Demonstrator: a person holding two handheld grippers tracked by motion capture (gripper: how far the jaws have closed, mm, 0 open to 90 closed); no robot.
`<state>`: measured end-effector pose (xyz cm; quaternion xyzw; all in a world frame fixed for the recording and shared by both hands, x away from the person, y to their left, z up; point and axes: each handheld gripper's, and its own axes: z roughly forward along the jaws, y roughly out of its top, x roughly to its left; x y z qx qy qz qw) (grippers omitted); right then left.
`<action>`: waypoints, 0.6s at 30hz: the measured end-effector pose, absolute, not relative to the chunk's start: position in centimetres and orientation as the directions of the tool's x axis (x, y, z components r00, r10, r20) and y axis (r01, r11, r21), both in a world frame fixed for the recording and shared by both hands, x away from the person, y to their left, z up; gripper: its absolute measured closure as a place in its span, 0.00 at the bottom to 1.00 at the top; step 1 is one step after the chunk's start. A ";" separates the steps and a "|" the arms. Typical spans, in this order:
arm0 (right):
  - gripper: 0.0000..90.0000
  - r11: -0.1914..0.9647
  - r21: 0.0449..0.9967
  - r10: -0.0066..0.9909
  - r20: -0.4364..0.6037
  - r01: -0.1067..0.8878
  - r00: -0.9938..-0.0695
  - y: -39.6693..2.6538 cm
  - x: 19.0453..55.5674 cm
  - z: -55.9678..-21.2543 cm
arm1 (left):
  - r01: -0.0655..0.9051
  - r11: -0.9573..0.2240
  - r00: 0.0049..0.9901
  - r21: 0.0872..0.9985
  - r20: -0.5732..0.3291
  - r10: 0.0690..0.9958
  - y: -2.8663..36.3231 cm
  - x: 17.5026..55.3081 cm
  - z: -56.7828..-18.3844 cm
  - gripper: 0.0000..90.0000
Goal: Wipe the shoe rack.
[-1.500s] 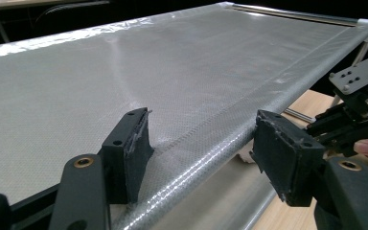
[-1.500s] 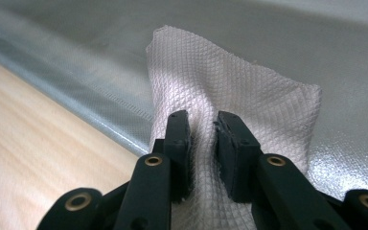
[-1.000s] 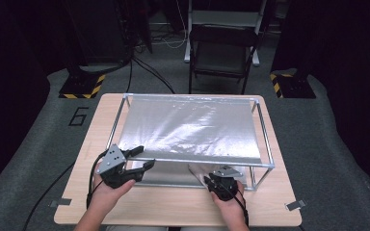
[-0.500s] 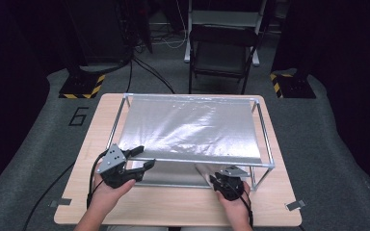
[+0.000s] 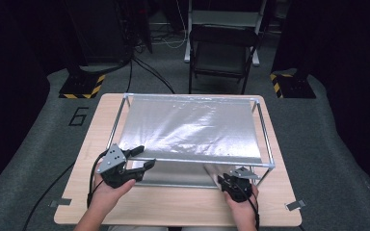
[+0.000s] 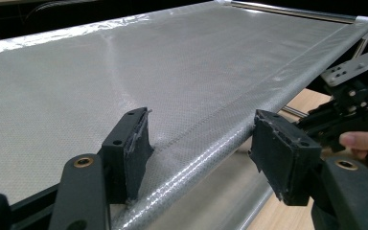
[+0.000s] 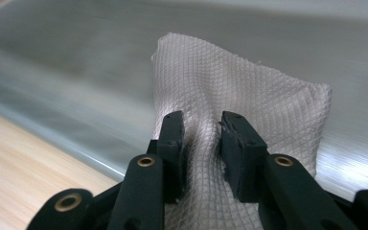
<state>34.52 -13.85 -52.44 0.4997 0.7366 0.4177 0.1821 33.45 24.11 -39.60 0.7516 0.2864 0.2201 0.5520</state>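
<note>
Right gripper (image 7: 201, 139) is clamped on a folded white mesh cloth (image 7: 249, 105); the fabric bunches between its two black jaws and fans out above them. Behind the cloth lies the lower silver panel (image 7: 76, 72), with bare wooden tabletop (image 7: 24, 163) at the lower left of the right gripper view. From the high view, this gripper (image 5: 226, 180) sits at the near right of the metal frame (image 5: 265, 139), low by the table, the person's right hand (image 5: 241, 202) behind it.

Left gripper (image 6: 199, 143) stands with its jaws wide apart, straddling the near rail of the frame, over which the silver mesh sheet (image 6: 124, 72) is stretched. One jaw rests against the sheet's top surface close to the edge; the other hangs clear on the outer side of the rail, not touching. Nothing is gripped. In the high view, the left gripper (image 5: 142, 158) is at the frame's near left corner, held by the left hand (image 5: 107, 192).

Sheet is taut and flat across the frame (image 5: 192, 127), with light creases. Frame stands centred on the wooden table (image 5: 173, 207).
</note>
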 end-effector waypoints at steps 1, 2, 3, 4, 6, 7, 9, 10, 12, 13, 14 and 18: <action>0.78 0.160 0.802 0.871 0.160 0.576 -0.464 -12.0 34.7 -52.5 | 0.189 -0.226 0.739 0.956 0.013 0.674 24.1 33.5 -39.6 0.42; 0.78 0.187 0.805 0.860 0.142 0.563 -0.490 -11.1 34.9 -52.5 | 0.189 -0.226 0.739 0.956 0.013 0.674 24.1 33.5 -39.6 0.42; 0.78 0.187 0.805 0.860 0.142 0.563 -0.490 -11.1 34.9 -52.5 | 0.189 -0.226 0.739 0.956 0.013 0.674 24.1 33.5 -39.6 0.42; 0.78 0.268 0.806 0.839 0.074 0.528 -0.539 -10.0 35.0 -52.4 | 0.187 -0.227 0.739 0.956 0.016 0.673 24.1 33.4 -39.6 0.42; 0.78 0.264 0.811 0.834 0.080 0.522 -0.546 -10.0 34.9 -52.4 | 0.188 -0.228 0.740 0.955 0.015 0.673 24.1 33.5 -39.6 0.43; 0.78 0.264 0.811 0.834 0.080 0.522 -0.546 -10.0 34.9 -52.4 | 0.188 -0.228 0.740 0.955 0.015 0.673 24.1 33.5 -39.6 0.42; 0.78 0.247 0.814 0.852 0.076 0.526 -0.518 -11.0 34.9 -52.4 | 0.187 -0.230 0.740 0.955 0.017 0.672 24.2 33.4 -39.6 0.43; 0.78 0.229 0.804 0.863 0.094 0.549 -0.497 -11.4 34.6 -52.3 | 0.183 -0.227 0.739 0.956 0.018 0.673 24.2 33.4 -39.6 0.43; 0.78 0.190 0.807 0.886 0.105 0.559 -0.452 -13.4 34.2 -52.2 | 0.183 -0.225 0.738 0.957 0.017 0.674 24.1 33.5 -39.6 0.43; 0.78 0.190 0.807 0.886 0.105 0.559 -0.452 -13.4 34.2 -52.2 | 0.183 -0.225 0.738 0.957 0.017 0.674 24.1 33.5 -39.6 0.43; 0.78 0.167 0.802 0.890 0.128 0.574 -0.437 -13.8 34.1 -52.2 | 0.185 -0.222 0.737 0.957 0.014 0.675 24.1 33.4 -39.6 0.43; 0.79 0.203 0.802 0.861 0.127 0.562 -0.493 -12.0 34.8 -52.3 | 0.196 -0.233 0.739 0.953 0.012 0.673 24.1 33.5 -39.4 0.42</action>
